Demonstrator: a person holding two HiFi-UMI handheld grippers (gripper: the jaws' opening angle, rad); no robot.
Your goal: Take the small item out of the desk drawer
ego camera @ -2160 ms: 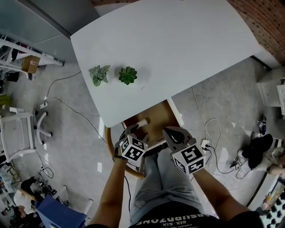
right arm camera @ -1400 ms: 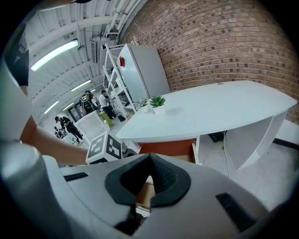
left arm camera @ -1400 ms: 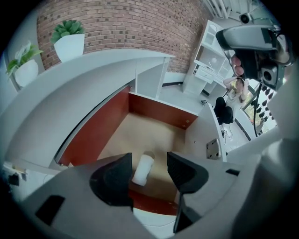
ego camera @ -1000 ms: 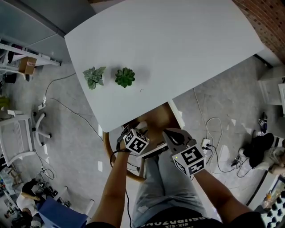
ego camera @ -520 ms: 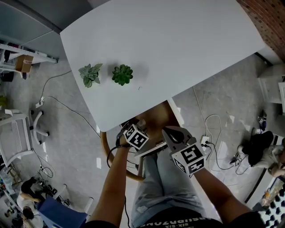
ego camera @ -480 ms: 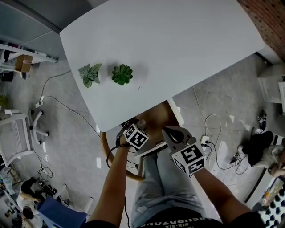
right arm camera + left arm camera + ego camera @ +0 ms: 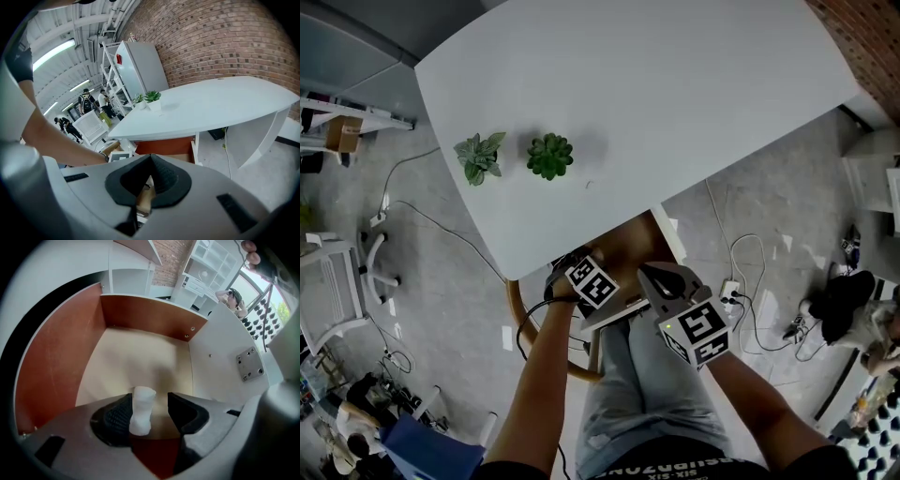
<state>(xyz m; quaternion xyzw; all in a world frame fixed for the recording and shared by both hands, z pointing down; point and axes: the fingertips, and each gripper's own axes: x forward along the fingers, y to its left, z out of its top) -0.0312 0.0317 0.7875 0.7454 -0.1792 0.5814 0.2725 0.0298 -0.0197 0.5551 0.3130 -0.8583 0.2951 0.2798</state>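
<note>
Between the spread fingers of left gripper (image 7: 149, 411), small white item (image 7: 140, 409) stands in open drawer (image 7: 140, 315), touching left pad, apart from right pad. Not pinched yet; squeeze and lift-out left. Right gripper (image 7: 150, 180) fingers pressed together, empty, drawer ahead.

Small white item (image 7: 142, 409): matte, lumpy, narrow-waisted, upright. Sits at near end of desk drawer (image 7: 149, 318), between left gripper (image 7: 151, 401) jaws, against picture-left jaw, gap to other jaw. Drawer: pulled open under white desk (image 7: 656, 103) top, red-brown side and back walls, pale beige floor, white panel along right side.
</note>
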